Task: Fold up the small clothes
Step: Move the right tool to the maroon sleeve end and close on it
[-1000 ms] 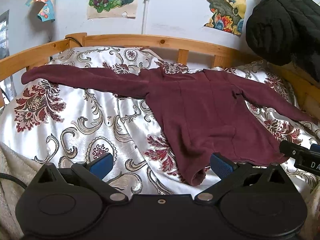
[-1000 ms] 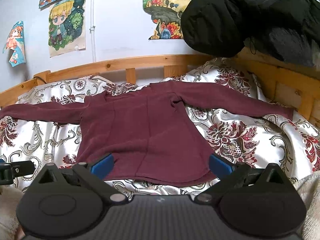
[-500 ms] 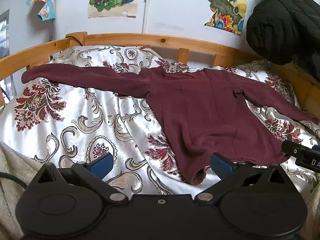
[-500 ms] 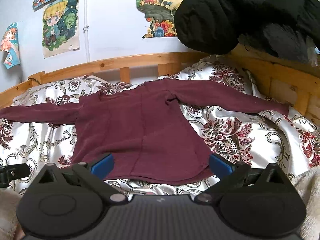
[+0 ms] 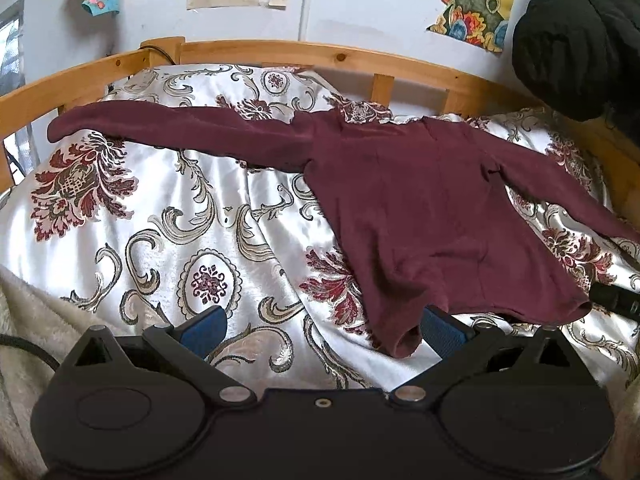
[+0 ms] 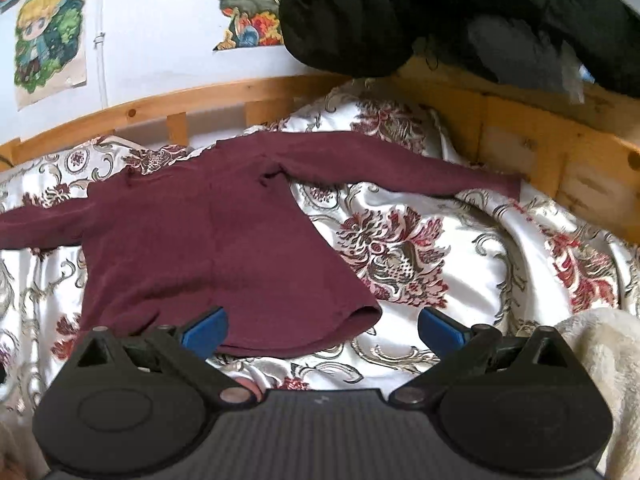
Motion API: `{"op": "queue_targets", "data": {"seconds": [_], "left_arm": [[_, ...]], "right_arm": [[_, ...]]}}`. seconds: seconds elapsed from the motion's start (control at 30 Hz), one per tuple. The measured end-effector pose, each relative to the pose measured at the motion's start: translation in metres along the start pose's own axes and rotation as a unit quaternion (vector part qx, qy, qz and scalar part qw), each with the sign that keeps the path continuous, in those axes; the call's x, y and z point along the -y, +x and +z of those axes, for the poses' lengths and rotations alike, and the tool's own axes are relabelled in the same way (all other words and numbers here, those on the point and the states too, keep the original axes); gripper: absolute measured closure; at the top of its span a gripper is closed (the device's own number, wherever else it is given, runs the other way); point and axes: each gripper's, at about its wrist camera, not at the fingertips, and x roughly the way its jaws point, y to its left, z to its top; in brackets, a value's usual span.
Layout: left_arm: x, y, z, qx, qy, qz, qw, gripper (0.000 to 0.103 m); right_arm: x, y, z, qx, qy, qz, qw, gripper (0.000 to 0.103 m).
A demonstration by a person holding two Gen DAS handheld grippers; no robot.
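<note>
Lying flat on the floral bedspread, the maroon sweater is spreading both sleeves wide. The left gripper and right gripper are hovering at its hem, jaws apart, gripping nothing.

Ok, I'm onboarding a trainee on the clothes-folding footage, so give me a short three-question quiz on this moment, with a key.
1. True or false: the maroon top already has one sleeve folded across its body.
2. Multiple choice: the left gripper and right gripper are
A) both open, holding nothing
B) both shut on the hem
C) one open, one shut on a sleeve
3. Fill in: the top lies on a floral ____ inside the wooden bed frame.

Key
1. False: both sleeves lie spread out to the sides.
2. A
3. Bedspread
</note>
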Motion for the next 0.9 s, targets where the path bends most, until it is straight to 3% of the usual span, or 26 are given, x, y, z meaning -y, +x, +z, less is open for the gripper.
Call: {"op": "queue_targets", "data": {"seconds": [0.13, 0.3, 0.43, 0.5, 0.67, 0.9], "left_arm": [[0.005, 0.012, 0.017, -0.032, 0.012, 0.028, 0.9990, 0.001], [0.010, 0.040, 0.045, -0.068, 0.009, 0.040, 0.9968, 0.001], [0.018, 0.067, 0.071, -0.083, 0.008, 0.033, 0.9960, 0.001], [0.023, 0.081, 0.083, -0.082, 0.006, 0.015, 0.9965, 0.001], [0.046, 0.119, 0.111, -0.073, 0.044, -0.014, 0.9963, 0.001], [0.071, 0.171, 0.130, -0.040, 0.118, -0.024, 0.9919, 0.001]], "right_arm": [[0.002, 0.012, 0.023, -0.039, 0.000, 0.006, 0.999, 0.000], [-0.002, 0.030, 0.052, -0.051, -0.030, -0.071, 0.996, 0.000], [0.022, 0.057, 0.080, -0.100, 0.043, -0.034, 0.993, 0.000], [0.031, 0.072, 0.092, -0.111, 0.070, -0.035, 0.991, 0.000], [0.037, 0.106, 0.112, -0.088, 0.022, -0.121, 0.988, 0.000], [0.058, 0.153, 0.116, -0.070, 0.006, -0.230, 0.971, 0.000]]}}
